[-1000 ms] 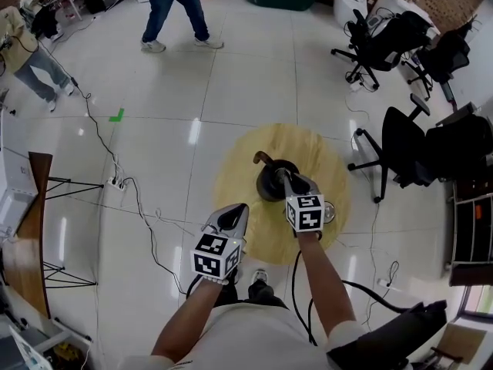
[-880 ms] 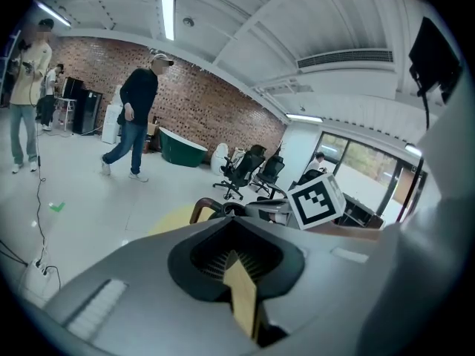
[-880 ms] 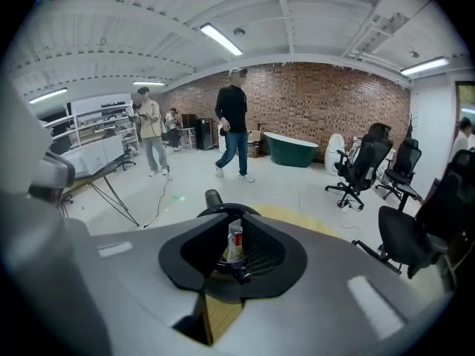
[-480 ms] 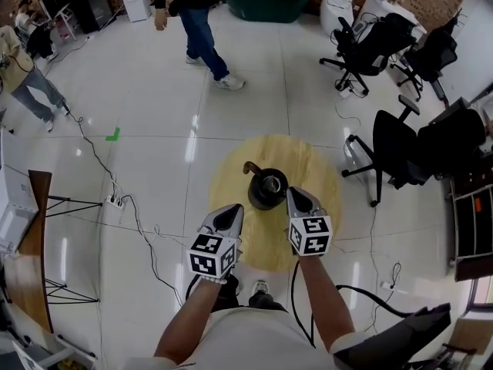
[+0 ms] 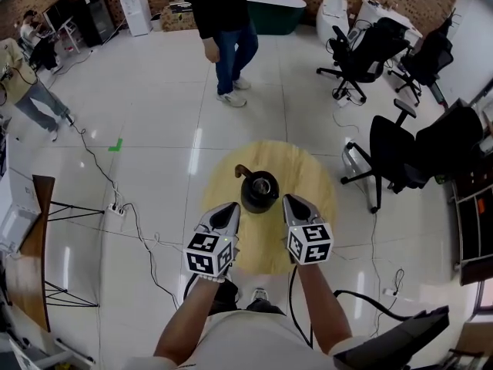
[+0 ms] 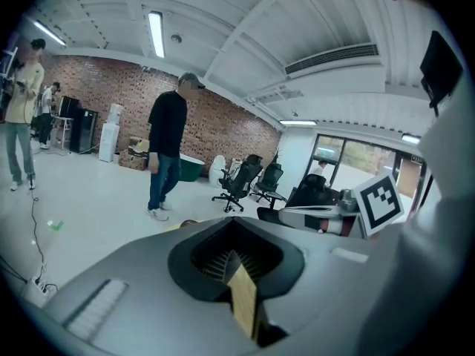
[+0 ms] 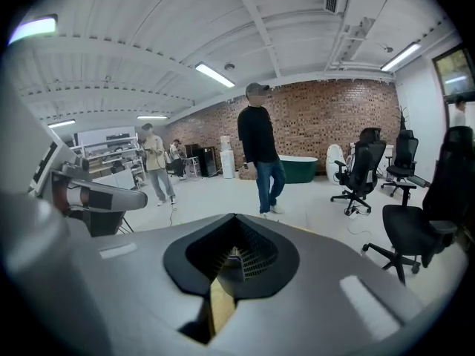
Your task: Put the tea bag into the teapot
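Note:
A black teapot (image 5: pixel 259 192) with a curved brown handle stands on the round wooden table (image 5: pixel 308 168) in the head view. My left gripper (image 5: pixel 229 209) hovers at the table's near edge, left of the pot, jaws shut with nothing between them. My right gripper (image 5: pixel 292 201) sits just right of the pot, apart from it, also shut and empty. No tea bag shows in any view. In the left gripper view the left gripper (image 6: pixel 234 252) shows only closed jaws with a sliver of table wood; the right gripper (image 7: pixel 233 256) looks the same in its own view.
A person in dark top and jeans (image 5: pixel 228 29) walks on the tiled floor beyond the table. Black office chairs (image 5: pixel 400 156) stand to the right. A cable and power strip (image 5: pixel 117 205) lie on the floor at left.
My right gripper has drawn back from over the teapot to beside it. The left gripper has barely moved. The walking person has come closer to the table.

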`<state>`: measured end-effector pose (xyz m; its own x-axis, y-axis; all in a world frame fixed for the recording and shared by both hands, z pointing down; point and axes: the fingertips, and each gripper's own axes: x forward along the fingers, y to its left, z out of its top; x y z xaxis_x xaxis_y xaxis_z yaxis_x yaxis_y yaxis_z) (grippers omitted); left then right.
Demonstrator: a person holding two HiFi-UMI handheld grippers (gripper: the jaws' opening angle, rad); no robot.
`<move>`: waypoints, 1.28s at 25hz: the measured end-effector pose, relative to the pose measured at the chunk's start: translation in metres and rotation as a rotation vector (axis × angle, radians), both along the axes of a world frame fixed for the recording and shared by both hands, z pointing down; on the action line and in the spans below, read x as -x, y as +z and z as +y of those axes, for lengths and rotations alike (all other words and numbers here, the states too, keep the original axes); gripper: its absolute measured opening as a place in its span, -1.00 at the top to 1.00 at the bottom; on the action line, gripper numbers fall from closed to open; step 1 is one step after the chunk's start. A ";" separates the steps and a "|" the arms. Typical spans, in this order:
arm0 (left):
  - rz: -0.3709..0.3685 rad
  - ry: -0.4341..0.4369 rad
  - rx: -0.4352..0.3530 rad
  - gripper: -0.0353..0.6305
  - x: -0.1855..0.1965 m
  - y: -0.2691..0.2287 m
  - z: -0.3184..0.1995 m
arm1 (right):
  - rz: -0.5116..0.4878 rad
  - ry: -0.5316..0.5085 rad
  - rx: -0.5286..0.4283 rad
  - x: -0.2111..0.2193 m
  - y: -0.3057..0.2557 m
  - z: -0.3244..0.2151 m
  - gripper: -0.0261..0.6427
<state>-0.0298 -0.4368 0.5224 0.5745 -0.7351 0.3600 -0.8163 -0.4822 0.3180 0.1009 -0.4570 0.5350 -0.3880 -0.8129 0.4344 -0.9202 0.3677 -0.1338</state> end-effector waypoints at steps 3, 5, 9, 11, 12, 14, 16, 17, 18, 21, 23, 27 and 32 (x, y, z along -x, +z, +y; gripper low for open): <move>-0.009 -0.009 -0.005 0.86 -0.005 -0.002 0.011 | -0.017 -0.011 -0.003 -0.005 -0.002 0.010 0.92; -0.016 -0.017 -0.012 0.86 -0.008 -0.002 0.019 | -0.031 -0.018 -0.010 -0.009 -0.003 0.018 0.92; -0.032 -0.039 -0.033 0.86 -0.016 -0.005 0.033 | -0.056 -0.036 -0.035 -0.019 -0.007 0.033 0.92; -0.041 -0.051 -0.040 0.86 -0.021 -0.007 0.041 | -0.067 -0.042 -0.047 -0.026 -0.011 0.041 0.92; -0.045 -0.057 -0.043 0.86 -0.025 -0.008 0.045 | -0.073 -0.044 -0.052 -0.030 -0.013 0.045 0.92; -0.051 -0.070 -0.047 0.86 -0.031 -0.010 0.056 | -0.085 -0.049 -0.058 -0.039 -0.015 0.055 0.92; -0.058 -0.083 -0.052 0.86 -0.035 -0.010 0.068 | -0.098 -0.054 -0.063 -0.048 -0.017 0.066 0.92; -0.062 -0.090 -0.056 0.86 -0.037 -0.011 0.074 | -0.107 -0.056 -0.066 -0.052 -0.018 0.071 0.92; -0.065 -0.097 -0.060 0.86 -0.038 -0.013 0.080 | -0.116 -0.057 -0.068 -0.056 -0.019 0.076 0.92; -0.075 -0.110 -0.073 0.86 -0.039 -0.022 0.096 | -0.144 -0.057 -0.074 -0.064 -0.024 0.086 0.92; -0.079 -0.111 -0.075 0.86 -0.039 -0.025 0.107 | -0.159 -0.055 -0.075 -0.066 -0.027 0.094 0.92; -0.079 -0.098 -0.083 0.86 -0.042 -0.030 0.126 | -0.180 -0.050 -0.082 -0.067 -0.033 0.113 0.92; -0.065 -0.077 -0.091 0.86 -0.041 -0.029 0.149 | -0.177 -0.045 -0.089 -0.059 -0.036 0.140 0.92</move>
<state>0.0110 -0.2879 0.4930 0.4926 -0.8075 0.3245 -0.8695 -0.4417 0.2210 0.1599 -0.3171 0.4992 -0.4883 -0.8253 0.2836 -0.8678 0.4251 -0.2572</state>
